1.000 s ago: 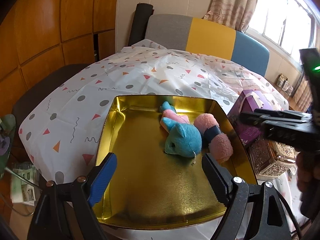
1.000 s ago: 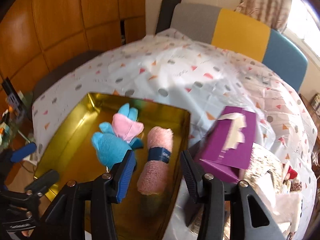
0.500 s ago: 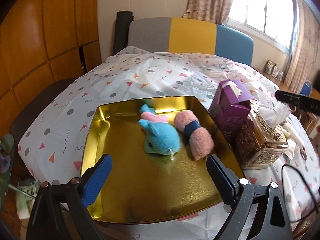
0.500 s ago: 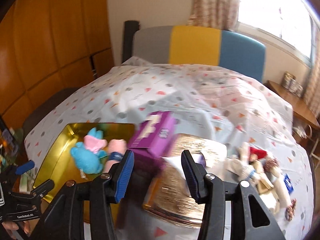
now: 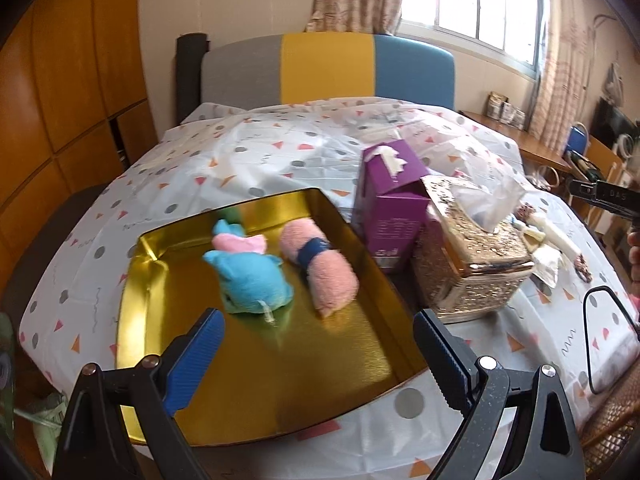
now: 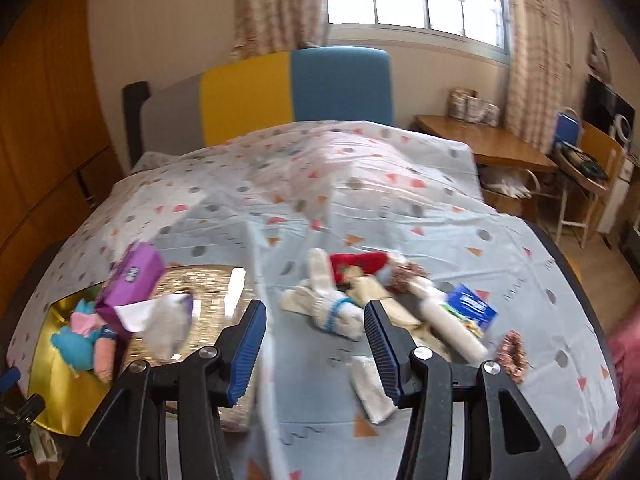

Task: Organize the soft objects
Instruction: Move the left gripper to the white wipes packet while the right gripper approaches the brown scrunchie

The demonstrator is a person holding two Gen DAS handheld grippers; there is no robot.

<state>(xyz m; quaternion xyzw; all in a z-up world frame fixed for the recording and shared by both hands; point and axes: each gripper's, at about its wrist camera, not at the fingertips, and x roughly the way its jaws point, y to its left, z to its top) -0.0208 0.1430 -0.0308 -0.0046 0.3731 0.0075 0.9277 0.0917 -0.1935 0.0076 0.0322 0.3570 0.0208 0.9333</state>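
**Two soft toys in the gold tray, a pile still on the cloth**

The table (image 5: 304, 148) is covered by a white cloth with coloured triangles and grey dots. The gold tray (image 5: 256, 368) lies on it at the near left corner, and all other places below are given from this tray.

Just beside the tray's right wall stand the gold tissue box (image 5: 472, 264) and, behind that box, the purple tissue box (image 5: 390, 204), touching the tray edge or very close to it.

Further to the right of the tray, well apart from it, lies the pile of soft objects (image 6: 380, 300) — white rolled socks, a red piece, beige cloth and a blue packet, all mixed together.

Inside the tray, in its far half, the blue plush toy (image 5: 252, 280) lies with a pink part behind it, and the pink rolled towel (image 5: 320, 268) with a dark band lies just to its right, near the right wall.

The left gripper (image 5: 316, 360) hangs over the tray's near half, jaws spread wide with nothing between them. The right gripper (image 6: 316, 344) is over the cloth near the pile; its jaws are opening and hold nothing.
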